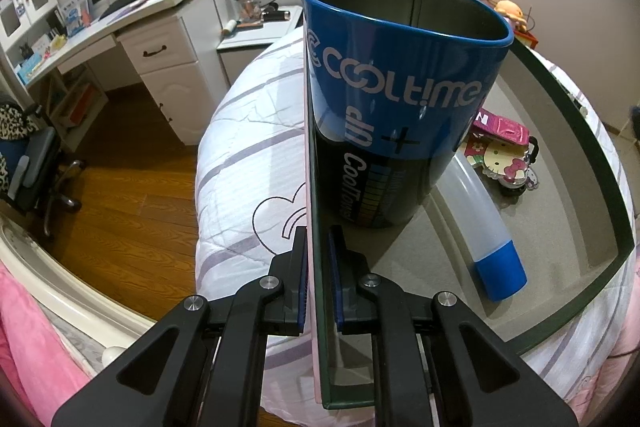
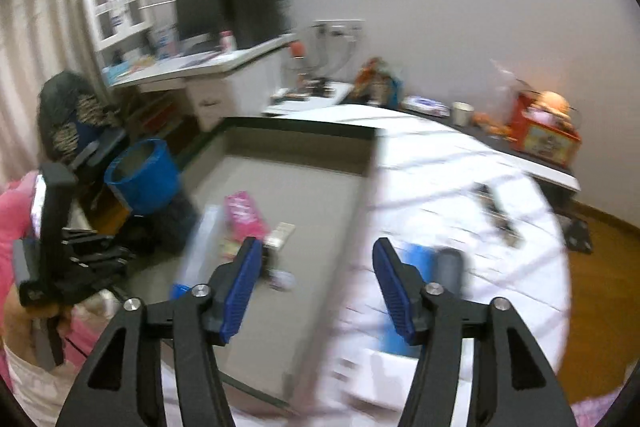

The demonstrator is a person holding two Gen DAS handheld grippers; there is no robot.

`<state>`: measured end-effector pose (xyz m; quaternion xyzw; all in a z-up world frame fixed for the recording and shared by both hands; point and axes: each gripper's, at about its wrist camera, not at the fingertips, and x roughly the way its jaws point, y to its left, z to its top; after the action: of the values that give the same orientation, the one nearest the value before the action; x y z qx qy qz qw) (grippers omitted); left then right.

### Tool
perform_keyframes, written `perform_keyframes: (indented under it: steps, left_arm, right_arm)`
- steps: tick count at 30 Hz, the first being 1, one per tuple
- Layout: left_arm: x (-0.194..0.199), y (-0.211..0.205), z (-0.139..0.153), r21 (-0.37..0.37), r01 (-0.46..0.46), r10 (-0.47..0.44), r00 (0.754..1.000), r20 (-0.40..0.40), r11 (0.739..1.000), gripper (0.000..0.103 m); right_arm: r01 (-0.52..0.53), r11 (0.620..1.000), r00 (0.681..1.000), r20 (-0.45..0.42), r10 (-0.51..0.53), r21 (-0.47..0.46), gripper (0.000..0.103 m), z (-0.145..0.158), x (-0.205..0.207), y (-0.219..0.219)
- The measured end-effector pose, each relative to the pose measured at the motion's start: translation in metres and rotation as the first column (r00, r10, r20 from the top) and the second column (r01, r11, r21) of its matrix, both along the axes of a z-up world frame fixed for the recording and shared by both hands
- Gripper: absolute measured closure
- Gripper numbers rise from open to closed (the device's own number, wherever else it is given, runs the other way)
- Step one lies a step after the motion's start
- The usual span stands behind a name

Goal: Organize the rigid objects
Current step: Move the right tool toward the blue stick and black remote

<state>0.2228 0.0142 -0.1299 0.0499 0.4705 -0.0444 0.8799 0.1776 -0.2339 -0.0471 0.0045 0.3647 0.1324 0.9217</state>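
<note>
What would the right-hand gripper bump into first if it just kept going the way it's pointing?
Probably the right edge of the open box. The right gripper is open and empty, and that wall runs straight between its fingers. The picture is blurred, so depth is uncertain; it might slip past onto the white quilt.

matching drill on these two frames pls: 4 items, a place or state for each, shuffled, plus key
Items:
1. left tool
2. right tool
3. blue can
4. frosted tube

Place or state:
A. lies flat in the box, blue cap nearest the left camera
B. stands upright in the box's corner
C. open, nothing between its pads
D. shut on the box wall

Pairs: 1-D, 2-C, 3-B, 4-A
</note>
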Motion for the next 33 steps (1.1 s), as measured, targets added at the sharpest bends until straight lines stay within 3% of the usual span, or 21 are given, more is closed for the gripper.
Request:
perform_keyframes:
  steps: [4,9,16,27,33]
  left_arm:
    - [-0.001,0.000,0.000,0.008,-0.002,0.002,1.000,0.002,1.000,0.094]
    - [-0.003,-0.002,-0.001,0.019,-0.007,0.006,1.000,0.004,1.000,0.094]
    - [-0.004,-0.005,-0.001,0.030,-0.010,0.010,1.000,0.001,1.000,0.094]
    - [-0.003,-0.006,-0.001,0.031,-0.012,0.012,1.000,0.000,0.999,0.094]
    - [-0.003,-0.006,-0.001,0.032,-0.012,0.012,1.000,-0.001,0.999,0.094]
  right_arm:
    - [0.140,0.989,0.990,-0.026,-0.141,-0.044,0.040,-0.010,-0.013,-0.051]
    - [0.203,0.976,0.972,-0.103,-0.210,-0.081,0.040,-0.039,-0.016,-0.076]
    - [0.207,0.967,0.961,-0.152,-0.229,-0.147,0.040,-0.074,-0.028,-0.075]
    - [0.154,0.974,0.973,-0.148,-0.179,-0.164,0.040,-0.073,-0.032,-0.064]
    - [0.088,0.984,0.967,-0.225,-0.122,-0.156,0.040,-0.072,-0.028,-0.068]
